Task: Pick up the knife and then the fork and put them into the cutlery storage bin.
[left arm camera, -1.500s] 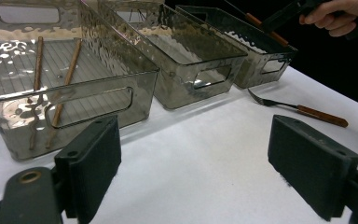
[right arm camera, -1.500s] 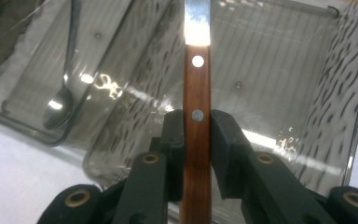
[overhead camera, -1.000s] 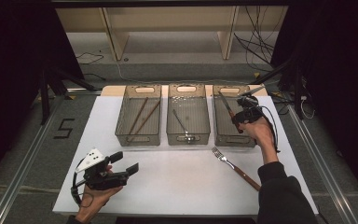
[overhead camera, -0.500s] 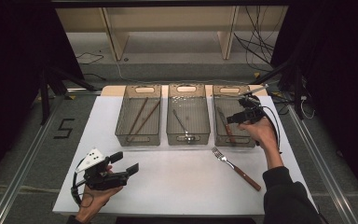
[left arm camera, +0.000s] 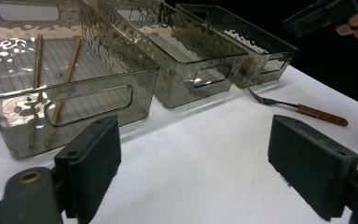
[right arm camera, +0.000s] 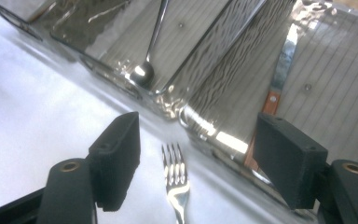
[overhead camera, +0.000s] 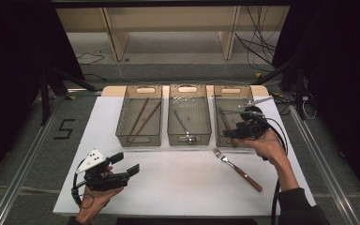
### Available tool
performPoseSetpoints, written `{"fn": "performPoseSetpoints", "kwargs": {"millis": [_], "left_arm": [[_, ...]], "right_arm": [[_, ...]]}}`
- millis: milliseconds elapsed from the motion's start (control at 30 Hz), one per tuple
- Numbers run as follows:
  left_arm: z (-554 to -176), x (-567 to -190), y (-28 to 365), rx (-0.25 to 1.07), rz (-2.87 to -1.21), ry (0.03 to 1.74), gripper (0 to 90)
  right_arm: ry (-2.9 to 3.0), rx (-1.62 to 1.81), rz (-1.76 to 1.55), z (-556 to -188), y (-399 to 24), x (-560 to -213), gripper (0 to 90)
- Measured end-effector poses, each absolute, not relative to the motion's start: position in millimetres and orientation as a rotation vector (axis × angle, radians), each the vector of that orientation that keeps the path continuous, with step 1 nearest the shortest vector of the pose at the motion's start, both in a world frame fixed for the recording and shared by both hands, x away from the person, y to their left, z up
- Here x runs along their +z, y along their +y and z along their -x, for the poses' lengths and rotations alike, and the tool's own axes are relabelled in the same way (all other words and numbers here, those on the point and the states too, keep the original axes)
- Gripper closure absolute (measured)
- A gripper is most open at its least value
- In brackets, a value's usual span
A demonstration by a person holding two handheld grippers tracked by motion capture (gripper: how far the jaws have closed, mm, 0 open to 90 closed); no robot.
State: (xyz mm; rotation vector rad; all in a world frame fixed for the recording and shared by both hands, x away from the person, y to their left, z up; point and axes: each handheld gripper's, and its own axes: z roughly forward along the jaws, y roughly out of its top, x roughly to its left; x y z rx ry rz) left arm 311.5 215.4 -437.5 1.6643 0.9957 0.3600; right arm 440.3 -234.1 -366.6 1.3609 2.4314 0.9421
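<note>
**Fork lies just below the open right gripper**

The right gripper (overhead camera: 238,132) hangs at the near edge of the right bin (overhead camera: 249,93), right of centre in the high view. Its jaws have just been opening and now stand wide, with nothing between them. A knife (overhead camera: 225,119) with a wooden handle lies inside that bin.

The fork (overhead camera: 236,168) is on the white table (overhead camera: 178,187), lower right of centre in the high view and just below the right gripper. Its long axis runs on a diagonal: tines at the upper left, close to the right bin's near wall, and the brown handle trailing to the lower right. In the right gripper view the tines (right arm camera: 173,161) sit at bottom centre, between the two jaws but lower, not touched by either.

The left gripper (overhead camera: 127,165) rests at the lower left of the high view, well apart from the fork, jaws spread wide and empty. The right hand is much the nearer, so the pickup looks to be its job: a short drop toward the bottom of the frame, with the jaws turned across the handle's diagonal.

The middle bin (overhead camera: 189,91) holds a spoon (overhead camera: 183,125), and the left bin (overhead camera: 138,93) two chopsticks (overhead camera: 139,117).
</note>
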Motion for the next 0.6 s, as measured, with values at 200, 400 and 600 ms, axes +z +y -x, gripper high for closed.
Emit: {"fn": "performPoseSetpoints", "kwargs": {"millis": [200,400,600], "left_arm": [[-312,-438,215,0.36,-1.666,0.994,16.8],[-312,-438,215,0.36,-1.662,0.999,16.8],[-312,-438,215,0.361,-1.662,0.998,16.8]], "right_arm": [[2.443,0.932,-1.346,-427,-235,-374,31.7],[2.449,0.928,-1.324,-417,-237,-380,31.1],[2.465,0.932,-1.312,-407,-238,-386,29.9]]}}
